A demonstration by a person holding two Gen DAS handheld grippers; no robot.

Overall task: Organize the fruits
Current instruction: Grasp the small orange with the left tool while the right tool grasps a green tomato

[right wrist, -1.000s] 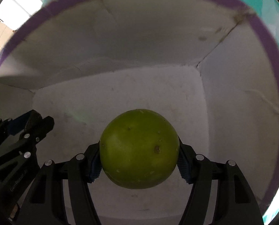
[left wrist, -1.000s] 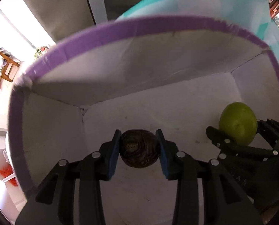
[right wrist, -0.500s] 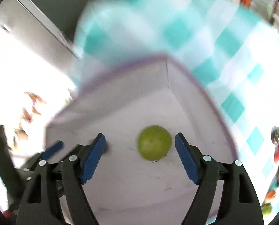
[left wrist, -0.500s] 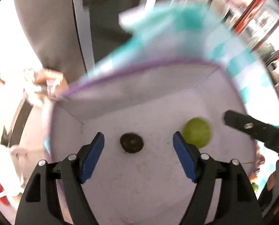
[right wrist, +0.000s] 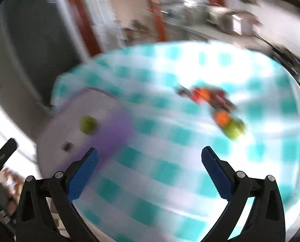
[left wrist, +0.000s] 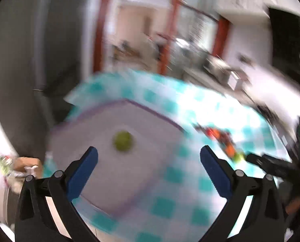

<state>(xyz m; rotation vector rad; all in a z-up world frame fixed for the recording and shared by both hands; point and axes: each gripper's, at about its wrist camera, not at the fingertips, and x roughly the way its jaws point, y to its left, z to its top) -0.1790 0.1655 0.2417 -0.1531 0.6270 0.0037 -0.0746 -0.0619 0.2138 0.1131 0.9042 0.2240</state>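
Both views are blurred by motion. A white box with a purple rim (left wrist: 150, 109) (right wrist: 117, 129) lies on the teal checked tablecloth. Inside it rests a green round fruit (left wrist: 122, 141) (right wrist: 88, 124), and a small dark fruit (right wrist: 67, 146) shows beside it in the right wrist view. My left gripper (left wrist: 149, 161) hangs above the box, jaws opening wide with nothing between them. My right gripper (right wrist: 149, 162) is over the cloth to the right of the box, jaws opening and empty too. A pile of red, orange and green fruits (left wrist: 224, 141) (right wrist: 218, 106) lies further right.
The tablecloth (right wrist: 190, 64) covers a round table; its edge falls off at the left beside a dark grey wall (left wrist: 19, 60). The right gripper's black body (left wrist: 281, 167) shows at the right of the left wrist view. A cluttered counter stands behind the table.
Both grippers let go of their fruits inside the box, opened wide, then rose and swung right out of the box. The dark fruit and the green fruit stayed on the box floor.
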